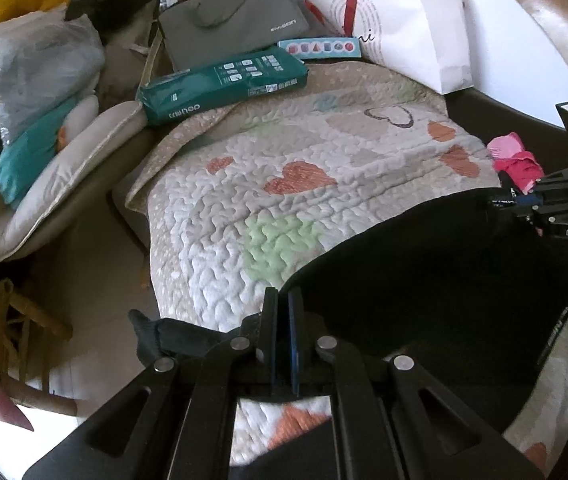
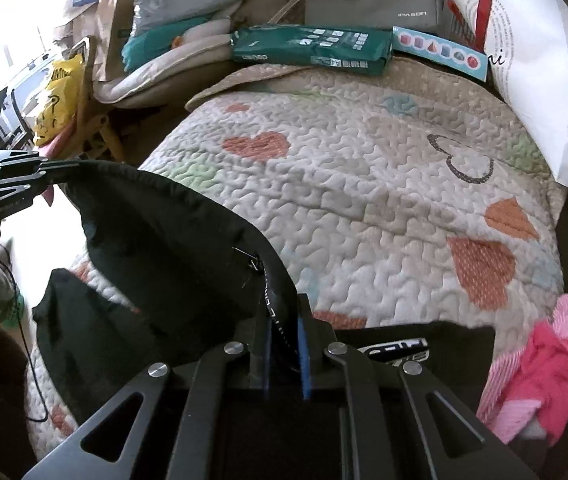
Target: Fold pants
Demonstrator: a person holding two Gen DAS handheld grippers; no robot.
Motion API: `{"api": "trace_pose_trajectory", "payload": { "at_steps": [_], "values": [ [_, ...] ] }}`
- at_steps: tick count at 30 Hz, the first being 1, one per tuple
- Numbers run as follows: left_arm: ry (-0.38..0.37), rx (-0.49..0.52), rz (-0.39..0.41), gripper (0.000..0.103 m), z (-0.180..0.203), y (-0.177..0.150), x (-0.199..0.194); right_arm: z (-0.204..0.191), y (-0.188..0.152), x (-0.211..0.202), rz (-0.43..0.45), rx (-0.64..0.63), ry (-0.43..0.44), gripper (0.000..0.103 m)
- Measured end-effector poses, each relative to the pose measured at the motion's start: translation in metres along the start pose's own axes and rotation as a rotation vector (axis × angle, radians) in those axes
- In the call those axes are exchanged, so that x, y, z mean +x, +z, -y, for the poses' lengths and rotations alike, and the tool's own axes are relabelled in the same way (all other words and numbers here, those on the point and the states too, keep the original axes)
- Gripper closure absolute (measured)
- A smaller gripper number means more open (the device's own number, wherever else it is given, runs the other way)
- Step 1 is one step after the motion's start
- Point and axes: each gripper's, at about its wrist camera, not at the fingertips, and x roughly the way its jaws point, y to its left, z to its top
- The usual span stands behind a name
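Observation:
Black pants (image 1: pixel 435 264) hang stretched between both grippers above a quilted blanket with hearts (image 1: pixel 284 184). My left gripper (image 1: pixel 284 300) is shut on one edge of the pants. My right gripper (image 2: pixel 284 312) is shut on the other edge, where a printed waistband band shows (image 2: pixel 274 300). In the right wrist view the pants (image 2: pixel 156 240) sag toward the blanket (image 2: pixel 363 184), and the left gripper (image 2: pixel 50 168) shows at the far left. The right gripper (image 1: pixel 503 196) shows at the right of the left wrist view.
A pink garment (image 2: pixel 543 360) lies at the blanket's right edge. A green package (image 1: pixel 224 84), a grey laptop bag (image 1: pixel 232 20), a light blue box (image 1: pixel 319 48) and a white paper bag (image 1: pixel 403 28) stand at the far end. Cushions and plastic bags (image 1: pixel 36 80) pile on the left.

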Motion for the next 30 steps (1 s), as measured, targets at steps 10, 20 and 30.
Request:
{"api": "trace_pose_trajectory", "payload": {
  "at_steps": [10,20,30],
  "values": [
    [-0.019,-0.105,0.019,0.098,0.014,-0.056,-0.038,-0.031,-0.046,-0.030,0.003,0.014,-0.006,0.092],
    [-0.027,-0.205,0.005,0.099,0.026,-0.100,-0.055,-0.059,-0.087,-0.039,-0.019,0.003,-0.011,0.092],
    [0.005,-0.237,-0.038,0.098,0.038,-0.133,-0.062,-0.076,-0.133,-0.035,-0.076,-0.005,-0.010,0.092]
  ]
}}
